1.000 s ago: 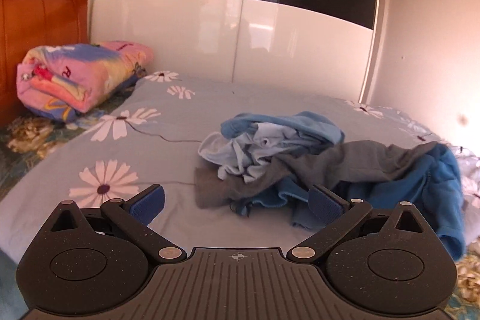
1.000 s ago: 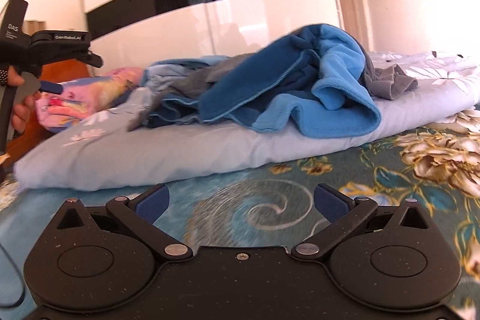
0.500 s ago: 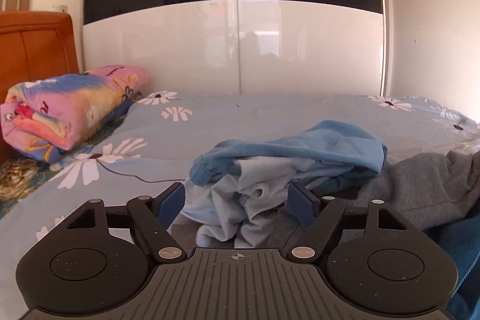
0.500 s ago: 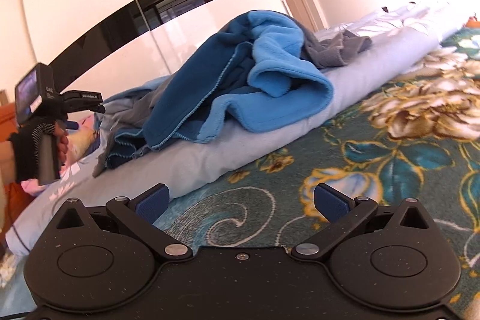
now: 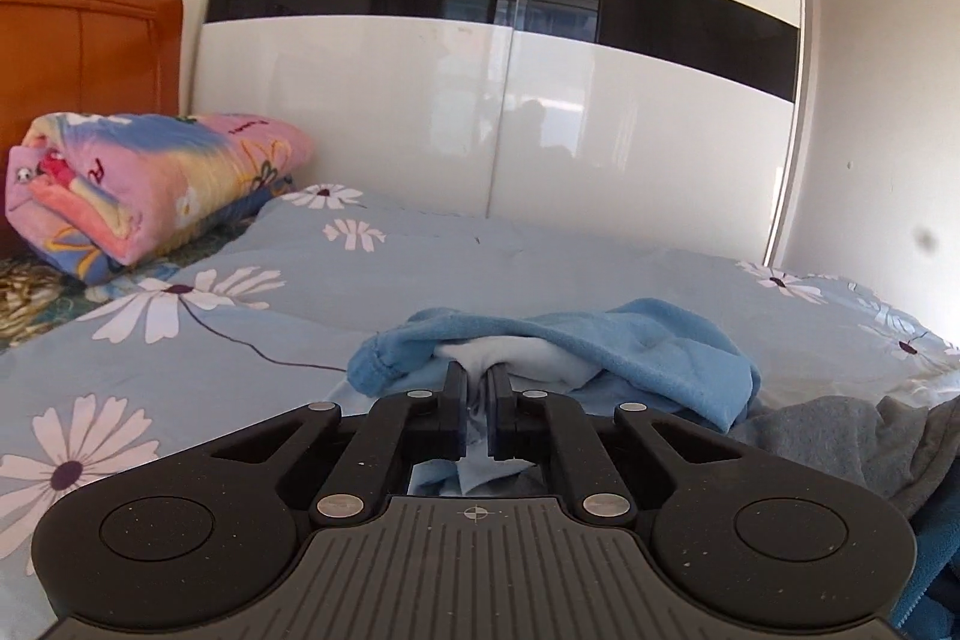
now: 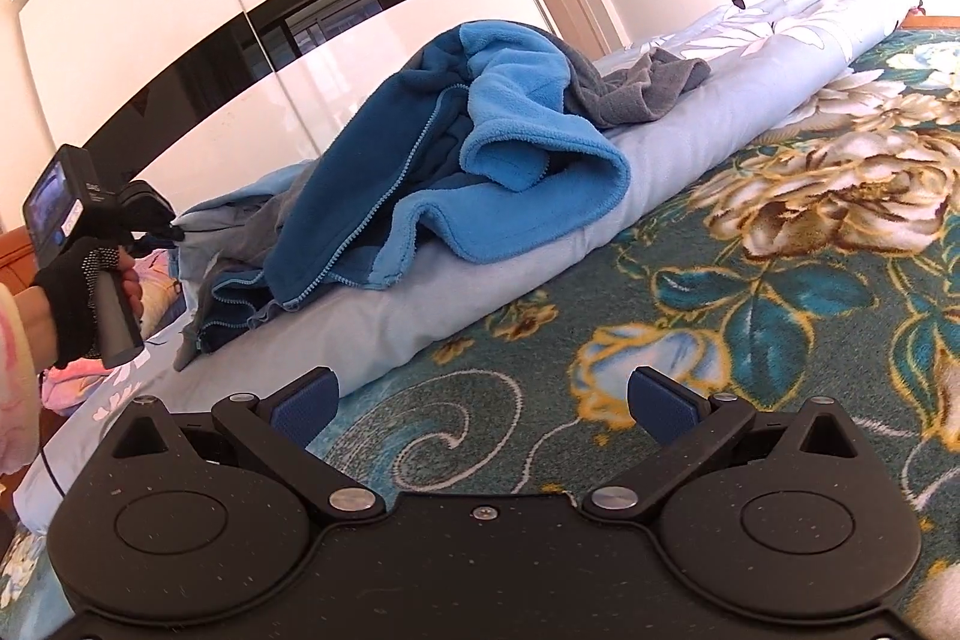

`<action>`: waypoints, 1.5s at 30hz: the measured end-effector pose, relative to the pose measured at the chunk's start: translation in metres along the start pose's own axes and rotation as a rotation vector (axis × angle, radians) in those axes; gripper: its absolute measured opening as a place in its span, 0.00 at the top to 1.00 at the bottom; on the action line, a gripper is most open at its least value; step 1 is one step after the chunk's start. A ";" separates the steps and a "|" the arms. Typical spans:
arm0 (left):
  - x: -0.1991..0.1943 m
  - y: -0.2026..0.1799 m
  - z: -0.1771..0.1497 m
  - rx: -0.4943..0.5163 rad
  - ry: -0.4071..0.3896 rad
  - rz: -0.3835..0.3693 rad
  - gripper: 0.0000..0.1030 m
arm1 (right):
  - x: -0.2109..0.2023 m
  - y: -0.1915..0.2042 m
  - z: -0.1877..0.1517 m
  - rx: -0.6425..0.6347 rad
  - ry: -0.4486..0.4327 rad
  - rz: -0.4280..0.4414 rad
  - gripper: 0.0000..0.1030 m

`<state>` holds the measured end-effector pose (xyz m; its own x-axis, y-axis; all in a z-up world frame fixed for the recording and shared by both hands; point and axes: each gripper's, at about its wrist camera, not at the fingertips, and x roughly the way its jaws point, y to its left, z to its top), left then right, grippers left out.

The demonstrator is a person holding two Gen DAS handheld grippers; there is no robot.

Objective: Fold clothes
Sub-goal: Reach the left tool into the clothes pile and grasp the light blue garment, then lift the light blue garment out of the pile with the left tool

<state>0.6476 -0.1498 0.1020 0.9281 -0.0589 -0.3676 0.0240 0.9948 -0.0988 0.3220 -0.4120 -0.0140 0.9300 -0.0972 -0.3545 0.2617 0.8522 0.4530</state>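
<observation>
Left gripper [image 5: 476, 381], wide open a second ago, now pinching shut on pale-blue thin cotton garment [image 5: 516, 358] within crumpled clothes pile [image 6: 432, 172] on daisy-print duvet [image 5: 198, 340]. Right gripper [image 6: 483, 403] hovering gaping, empty, beside duvet. Lifting out likely following.

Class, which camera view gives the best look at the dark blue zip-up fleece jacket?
The right wrist view: the dark blue zip-up fleece jacket lies draped across the pile, zipper visible. The left wrist view shows only a sliver at its right edge.
</observation>
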 end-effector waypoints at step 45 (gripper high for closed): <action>-0.053 0.049 -0.047 -0.426 0.166 -0.270 0.56 | -0.010 0.005 0.006 -0.002 -0.030 0.009 0.01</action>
<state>0.5823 -0.1014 0.0732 0.8376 -0.3546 -0.4156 0.0687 0.8230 -0.5639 0.3155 -0.4098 -0.0038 0.9395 -0.1046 -0.3261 0.2528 0.8543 0.4541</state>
